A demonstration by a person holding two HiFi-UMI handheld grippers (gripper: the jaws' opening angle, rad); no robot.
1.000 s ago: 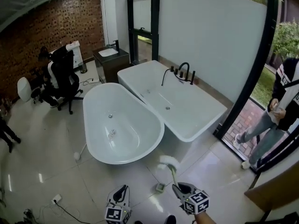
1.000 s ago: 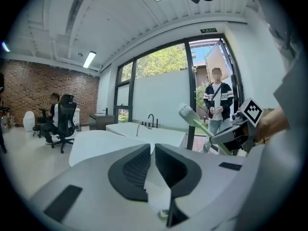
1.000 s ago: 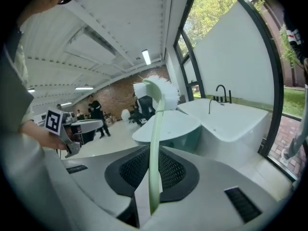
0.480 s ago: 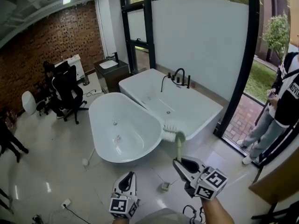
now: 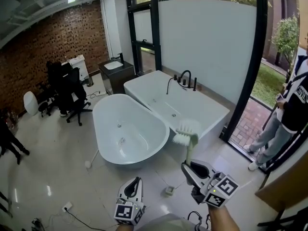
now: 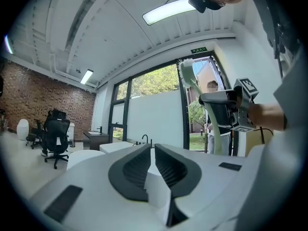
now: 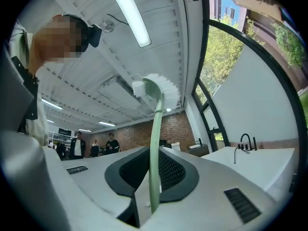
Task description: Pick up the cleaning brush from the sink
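Tally of tubs, tools, fittings and people.
There are two white bathtubs, one oval bathtub (image 5: 137, 138) and one rectangular bathtub (image 5: 192, 110). There is one cleaning brush (image 5: 187, 141). There are two grippers, the left gripper (image 5: 136, 182) and the right gripper (image 5: 188, 167). There is one black tap set (image 5: 185, 78), and one dark vanity cabinet (image 5: 118, 76) carrying one basin (image 5: 114, 65). One person (image 5: 288, 114) stands outside the glass. The black office chairs (image 5: 72, 88) overlap, so their number cannot be told.

- I see what looks like a bathroom showroom: an oval bathtub (image 5: 130, 131) and a rectangular bathtub (image 5: 192, 114) with a black tap (image 5: 185, 78) stand side by side on a glossy tiled floor (image 5: 57, 167).
- A dark basin cabinet (image 5: 115, 71) stands by tall glazing (image 5: 144, 28).
- Office chairs (image 5: 72, 88) sit along a brick wall (image 5: 53, 37).
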